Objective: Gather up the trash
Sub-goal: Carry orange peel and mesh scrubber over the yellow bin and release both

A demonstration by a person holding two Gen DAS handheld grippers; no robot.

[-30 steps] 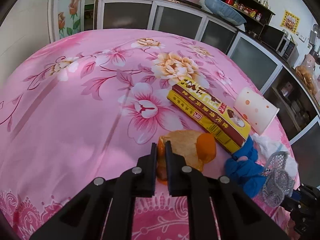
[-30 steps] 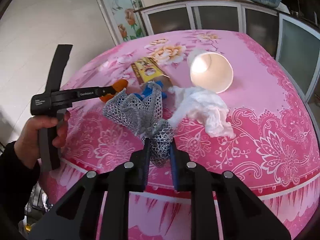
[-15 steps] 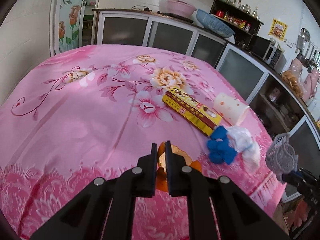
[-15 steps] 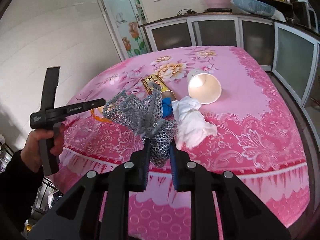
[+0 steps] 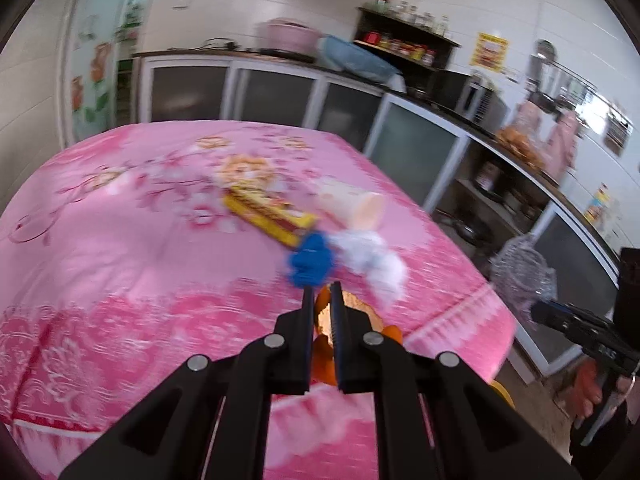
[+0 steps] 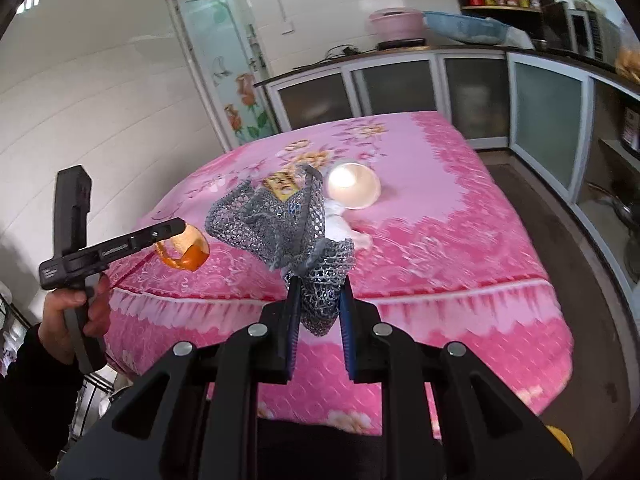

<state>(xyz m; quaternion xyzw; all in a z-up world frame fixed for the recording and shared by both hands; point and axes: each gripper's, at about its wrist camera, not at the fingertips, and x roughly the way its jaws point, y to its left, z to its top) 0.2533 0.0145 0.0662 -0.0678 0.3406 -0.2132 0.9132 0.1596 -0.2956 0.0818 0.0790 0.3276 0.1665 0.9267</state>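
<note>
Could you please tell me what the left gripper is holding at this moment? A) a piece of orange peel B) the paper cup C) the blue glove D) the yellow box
A: the left gripper is shut on the orange peel, lifted clear of the table, while the yellow box and paper cup lie on the cloth.

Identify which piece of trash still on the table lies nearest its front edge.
The white tissue: it sprawls closest to the tablecloth's fringe, ahead of the blue scrap, yellow box and paper cup.
</note>
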